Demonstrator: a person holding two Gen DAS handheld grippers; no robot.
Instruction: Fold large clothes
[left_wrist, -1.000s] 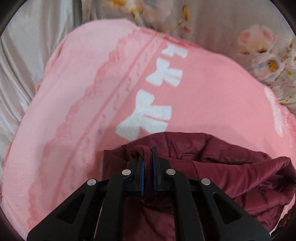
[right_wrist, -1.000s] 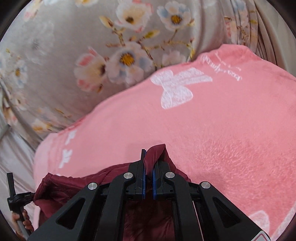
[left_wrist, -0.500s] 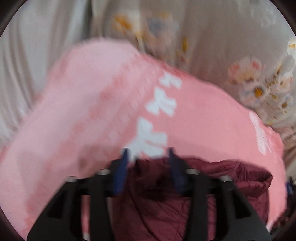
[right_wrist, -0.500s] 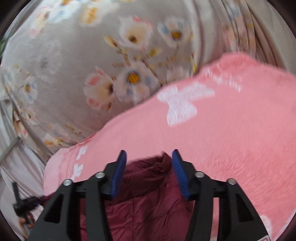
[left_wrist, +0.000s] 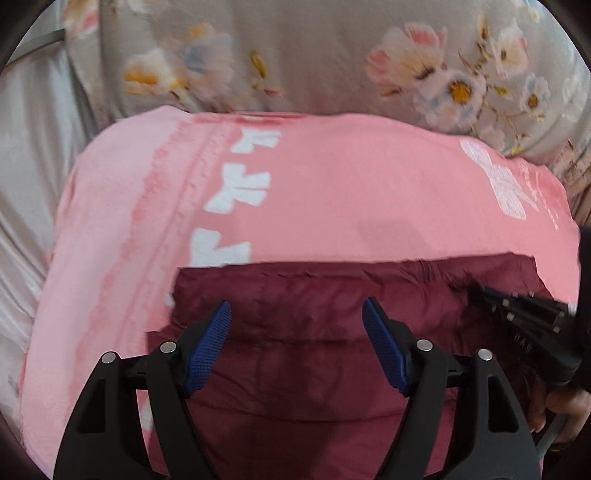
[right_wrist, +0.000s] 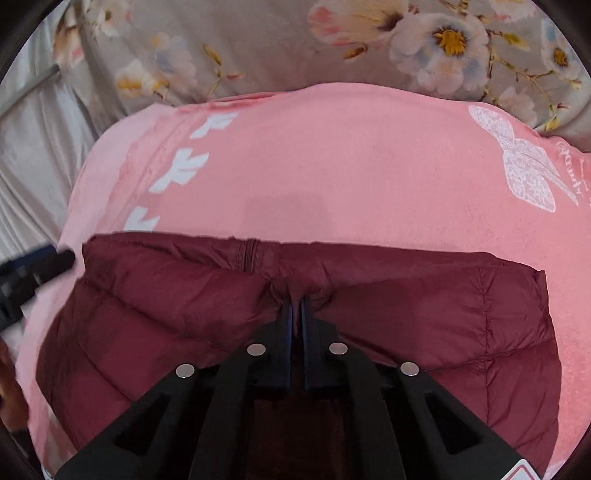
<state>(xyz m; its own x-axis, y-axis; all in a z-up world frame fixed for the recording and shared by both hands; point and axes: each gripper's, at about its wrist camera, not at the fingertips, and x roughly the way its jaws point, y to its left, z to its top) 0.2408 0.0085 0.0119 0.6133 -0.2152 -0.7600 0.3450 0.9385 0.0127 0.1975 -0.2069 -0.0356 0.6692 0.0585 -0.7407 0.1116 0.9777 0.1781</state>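
Left wrist view shows us the maroon puffer jacket lying flat on the pink blanket, its folded edge straight across. Our left gripper, clamped on a corner 1 second ago, now stands wide apart just above the fabric, holding nothing, so we judge this fold laid down. In the right wrist view, our right gripper, which opened briefly, is pinched together again on a pucker near the zipper.
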